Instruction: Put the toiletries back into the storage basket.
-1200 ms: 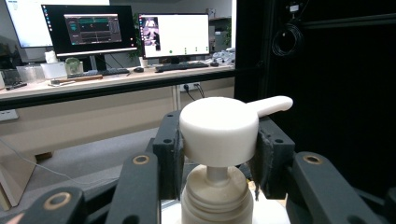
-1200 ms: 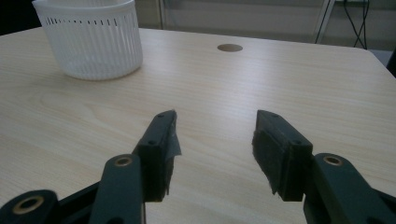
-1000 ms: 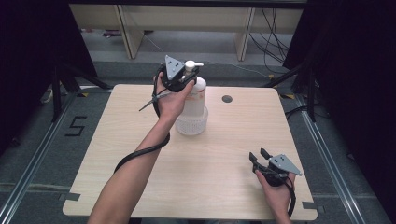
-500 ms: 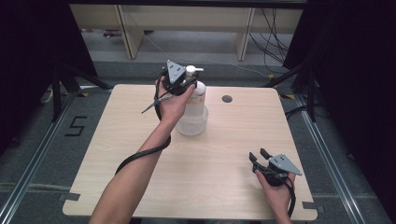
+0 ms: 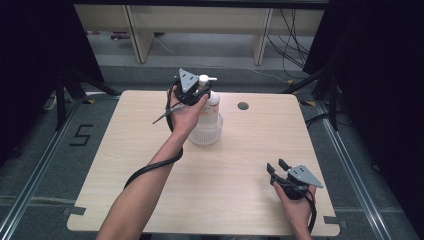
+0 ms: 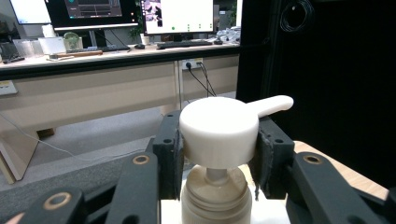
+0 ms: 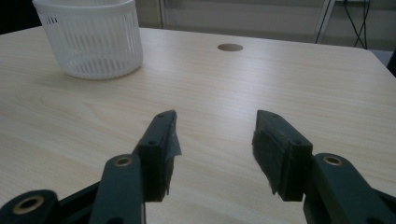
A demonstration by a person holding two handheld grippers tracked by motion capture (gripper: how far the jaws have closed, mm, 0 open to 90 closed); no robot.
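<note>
Pump bottle stood in the white basket at the table's 12 o'clock, left gripper clamped on its pump head, right gripper idle, jaws apart; we judged a lift could drag the basket along or slip off.

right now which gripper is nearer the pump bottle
Left. The left gripper has its fingers clamped on the pump bottle head; the right gripper sits open at the table's near right corner.
</note>
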